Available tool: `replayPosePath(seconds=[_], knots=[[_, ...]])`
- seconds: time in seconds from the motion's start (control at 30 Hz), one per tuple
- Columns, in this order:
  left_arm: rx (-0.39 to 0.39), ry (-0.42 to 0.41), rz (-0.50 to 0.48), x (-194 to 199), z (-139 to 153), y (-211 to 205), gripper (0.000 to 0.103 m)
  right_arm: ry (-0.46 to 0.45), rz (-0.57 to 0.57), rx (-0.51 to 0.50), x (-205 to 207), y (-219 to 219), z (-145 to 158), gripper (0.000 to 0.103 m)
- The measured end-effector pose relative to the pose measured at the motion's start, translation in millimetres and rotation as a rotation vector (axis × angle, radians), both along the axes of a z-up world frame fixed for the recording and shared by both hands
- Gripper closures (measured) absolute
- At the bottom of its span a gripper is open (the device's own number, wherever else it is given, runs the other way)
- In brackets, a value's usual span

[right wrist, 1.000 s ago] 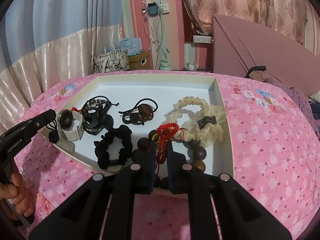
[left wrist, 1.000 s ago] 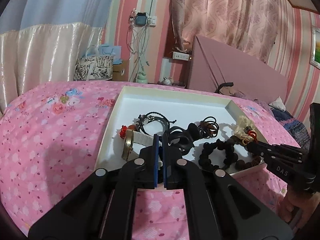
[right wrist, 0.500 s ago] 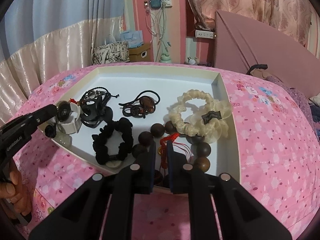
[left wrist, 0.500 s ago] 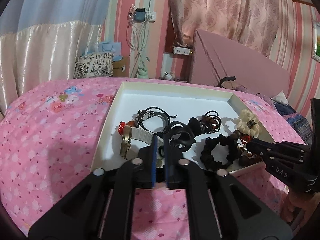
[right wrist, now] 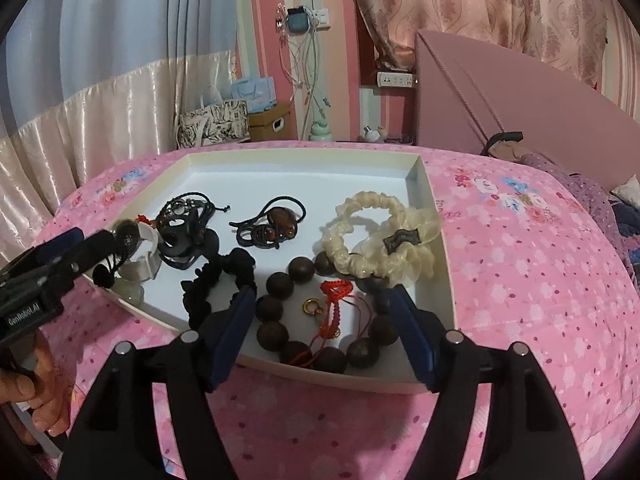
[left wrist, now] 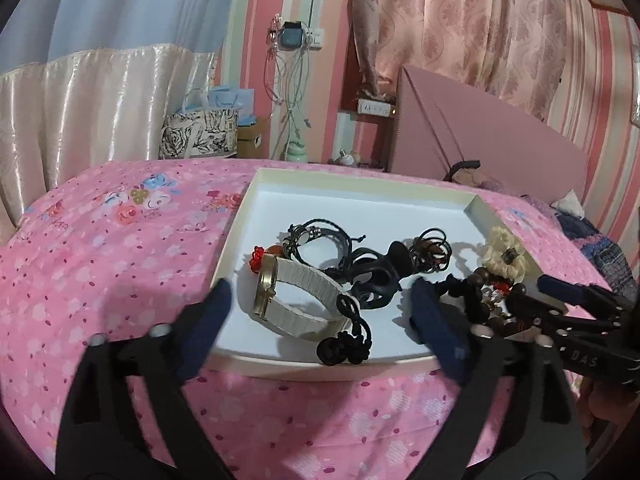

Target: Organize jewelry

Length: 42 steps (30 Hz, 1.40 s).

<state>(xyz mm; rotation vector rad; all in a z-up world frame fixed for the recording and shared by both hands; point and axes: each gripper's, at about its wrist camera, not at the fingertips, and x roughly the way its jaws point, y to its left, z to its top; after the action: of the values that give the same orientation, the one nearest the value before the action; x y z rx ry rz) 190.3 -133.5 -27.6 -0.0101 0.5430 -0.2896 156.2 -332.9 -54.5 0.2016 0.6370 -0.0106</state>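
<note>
So the white tray (right wrist: 424, 172) on the pink bedspread (right wrist: 540, 280) holds all the jewelry, bunched at its near edge and unsorted; most of the work seems left. The right gripper (right wrist: 320, 320), jaws wide and empty, frames the dark bead bracelet (right wrist: 280, 308). The left gripper (left wrist: 320, 312), equally wide, frames the white-strapped watch (left wrist: 296, 296).

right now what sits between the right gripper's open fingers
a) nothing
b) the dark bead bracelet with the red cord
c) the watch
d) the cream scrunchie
b: in the right wrist view the right gripper frames the bead bracelet and red cord; the scrunchie lies beyond and the watch far left.
</note>
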Motion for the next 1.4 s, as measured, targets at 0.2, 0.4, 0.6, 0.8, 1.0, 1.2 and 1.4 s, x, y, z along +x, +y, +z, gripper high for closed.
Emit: replayPosePath(seconds=[0.2, 0.4, 0.6, 0.8, 1.0, 1.2, 1.4], knots=[[0.049, -0.114, 0.042, -19.5, 8.5, -4.6, 0.004, -0.069, 0.002, -0.064, -21.4, 8.3, 7.2, 0.033], [0.027, -0.106, 0.0, -36.9, 13.8, 11.8, 0.003, -0.097, 0.004, -0.104, -45.2, 20.7, 12.8, 0.028], [0.082, -0.142, 0.066, -67.8, 24.4, 42.7, 0.003, -0.111, -0.065, -0.048, -79.3, 15.3, 13.2, 0.023], [0.101, -0.215, 0.068, -102.2, 32.3, 68.7, 0.003, -0.154, -0.074, -0.05, -94.2, 14.6, 15.6, 0.018], [0.076, -0.282, 0.115, -109.3, 22.7, 81.5, 0.003, -0.146, -0.092, -0.047, -93.5, 12.4, 14.8, 0.015], [0.04, -0.224, 0.152, -98.3, 19.8, 92.8, 0.003, -0.13, -0.105, -0.035, -94.6, 10.6, 13.2, 0.015], [0.091, -0.252, 0.15, -101.9, 19.4, 83.1, 0.003, -0.111, -0.116, -0.039, -91.5, 9.7, 10.9, 0.015]])
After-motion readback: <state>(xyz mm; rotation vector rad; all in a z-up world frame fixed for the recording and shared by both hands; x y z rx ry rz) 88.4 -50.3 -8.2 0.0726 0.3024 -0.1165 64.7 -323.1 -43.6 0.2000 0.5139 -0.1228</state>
